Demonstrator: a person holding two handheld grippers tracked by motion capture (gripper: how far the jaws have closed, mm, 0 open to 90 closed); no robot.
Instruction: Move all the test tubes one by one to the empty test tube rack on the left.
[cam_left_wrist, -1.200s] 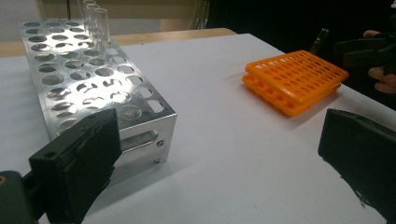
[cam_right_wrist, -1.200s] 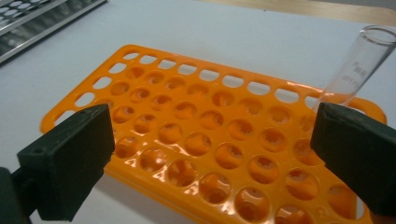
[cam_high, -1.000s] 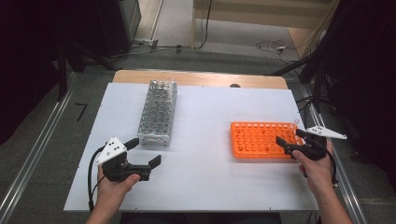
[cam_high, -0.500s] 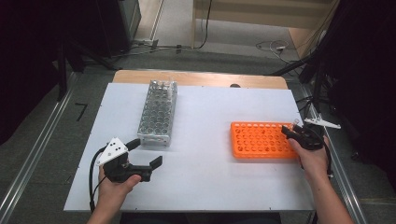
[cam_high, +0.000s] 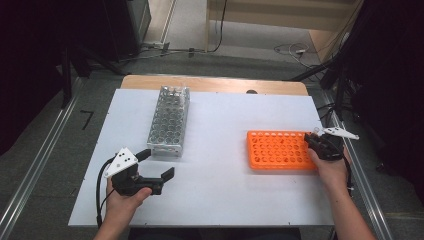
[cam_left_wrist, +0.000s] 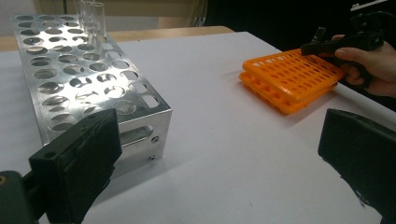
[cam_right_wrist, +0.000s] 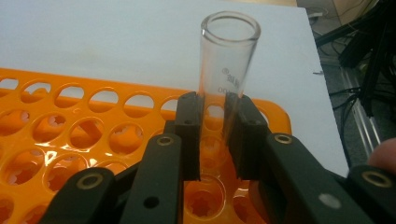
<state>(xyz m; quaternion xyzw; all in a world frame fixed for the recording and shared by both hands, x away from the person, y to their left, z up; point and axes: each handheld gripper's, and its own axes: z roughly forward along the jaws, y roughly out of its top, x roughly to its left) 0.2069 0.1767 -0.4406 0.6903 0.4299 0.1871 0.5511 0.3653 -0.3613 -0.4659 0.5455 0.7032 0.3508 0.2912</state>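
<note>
A clear glass test tube (cam_right_wrist: 229, 70) stands upright in a hole at the right end of the orange rack (cam_right_wrist: 93, 135). My right gripper (cam_right_wrist: 214, 135) has just been closing and is now shut on the tube, with both pads pressed to its sides. In the high view that gripper (cam_high: 311, 140) sits at the right end of the orange rack (cam_high: 277, 149). My left gripper (cam_high: 157, 164) rests open near the table's front left, just in front of the metal rack (cam_high: 169, 120). Its jaws (cam_left_wrist: 224, 158) stand wide with nothing between them.
The metal rack (cam_left_wrist: 84, 84) holds a few glass tubes (cam_left_wrist: 93, 18) at its far end. White table surface (cam_high: 225, 125) lies between the two racks. A wooden strip (cam_high: 215, 84) runs along the table's far edge, and cables lie on the floor beyond.
My right gripper has shifted slightly at the orange rack's right end, and its jaws have gone from open to closed on the glass tube. The left hand has stayed where it was.
</note>
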